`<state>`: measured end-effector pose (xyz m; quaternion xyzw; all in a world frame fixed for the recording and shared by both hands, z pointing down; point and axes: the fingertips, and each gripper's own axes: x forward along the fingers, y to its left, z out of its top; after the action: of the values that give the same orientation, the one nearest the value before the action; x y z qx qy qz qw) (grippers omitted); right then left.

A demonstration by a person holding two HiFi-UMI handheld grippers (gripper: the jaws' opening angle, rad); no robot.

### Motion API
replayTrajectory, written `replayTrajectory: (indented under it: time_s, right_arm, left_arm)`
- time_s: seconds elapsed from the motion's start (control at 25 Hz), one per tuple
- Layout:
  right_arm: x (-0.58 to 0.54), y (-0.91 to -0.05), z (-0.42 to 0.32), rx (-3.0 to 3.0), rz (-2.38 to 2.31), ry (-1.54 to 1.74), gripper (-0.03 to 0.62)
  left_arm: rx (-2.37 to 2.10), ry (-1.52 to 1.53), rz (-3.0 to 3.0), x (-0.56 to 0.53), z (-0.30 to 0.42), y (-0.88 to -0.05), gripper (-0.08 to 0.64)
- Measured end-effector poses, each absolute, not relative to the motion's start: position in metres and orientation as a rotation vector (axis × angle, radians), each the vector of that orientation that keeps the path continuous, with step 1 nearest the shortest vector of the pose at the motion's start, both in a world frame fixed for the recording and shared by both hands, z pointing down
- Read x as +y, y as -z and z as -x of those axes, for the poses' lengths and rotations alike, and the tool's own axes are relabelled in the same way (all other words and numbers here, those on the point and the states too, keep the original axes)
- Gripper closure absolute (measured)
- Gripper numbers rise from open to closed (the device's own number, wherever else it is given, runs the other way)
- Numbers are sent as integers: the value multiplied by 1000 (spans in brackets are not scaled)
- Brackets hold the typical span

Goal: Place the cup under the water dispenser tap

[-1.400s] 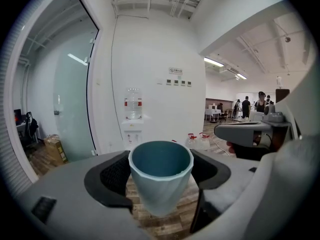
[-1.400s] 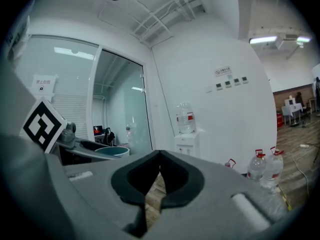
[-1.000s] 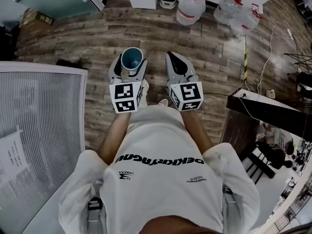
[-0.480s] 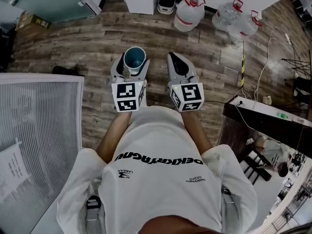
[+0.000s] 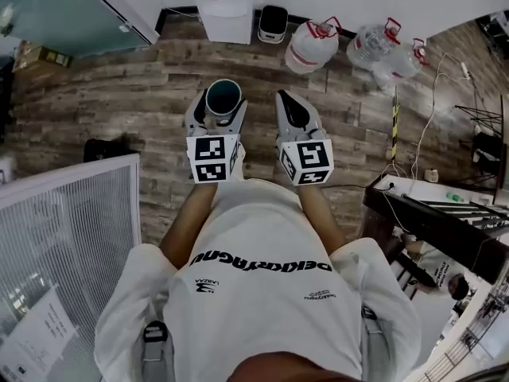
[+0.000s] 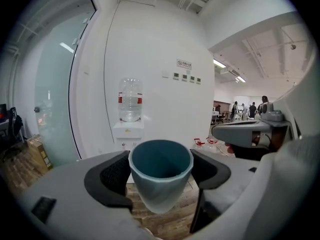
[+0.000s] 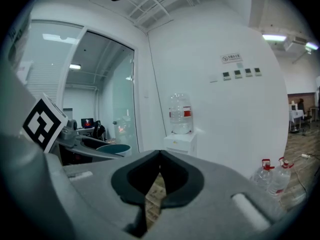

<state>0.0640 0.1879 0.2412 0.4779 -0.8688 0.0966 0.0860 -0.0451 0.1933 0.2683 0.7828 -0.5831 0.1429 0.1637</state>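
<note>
A teal cup [image 6: 161, 176] stands upright between the dark pads of my left gripper [image 6: 159, 173], which is shut on it; the head view shows the cup [image 5: 223, 99] from above, in the left gripper [image 5: 216, 111]. My right gripper [image 5: 291, 110] is held level beside it, shut and empty, with its jaws meeting at the tips [image 7: 159, 173]. The white water dispenser [image 6: 130, 129] with a clear bottle on top stands against the wall straight ahead, and it shows at the top of the head view as the dispenser [image 5: 223, 10].
Several large water bottles [image 5: 312, 44] and a small white bin [image 5: 273, 24] stand on the wooden floor right of the dispenser. A glass wall [image 6: 55, 109] is at the left. A white grille panel [image 5: 64, 237] lies near left, a dark desk [image 5: 437, 213] at right.
The person has walked toward the wall with both grippers held as before; the dispenser and bottles have come further into the head view.
</note>
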Motion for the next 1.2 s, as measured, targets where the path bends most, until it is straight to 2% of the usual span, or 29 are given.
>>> replayTrajectory:
  time_s: [0.28,0.56,0.8,1.2]
  right_arm:
    - [51,-245,-10,-2502,-1528,-334,594]
    - [-36,-257,29,-2420,-1575,-372,594]
    - [-75,-270,44,-2388,-1566,-383,594]
    - [-115,-302,27,-2400,-1564,-373,594]
  left_arm:
    - [-1547,-432,-2279,55,101,-269,199]
    - [-1447,-471,-2279,-35,143,-287,199]
    - [-1392,-474,-2264,-71,154,-306,199]
    - [-1418,-461,-2242,-115,137,-336,199]
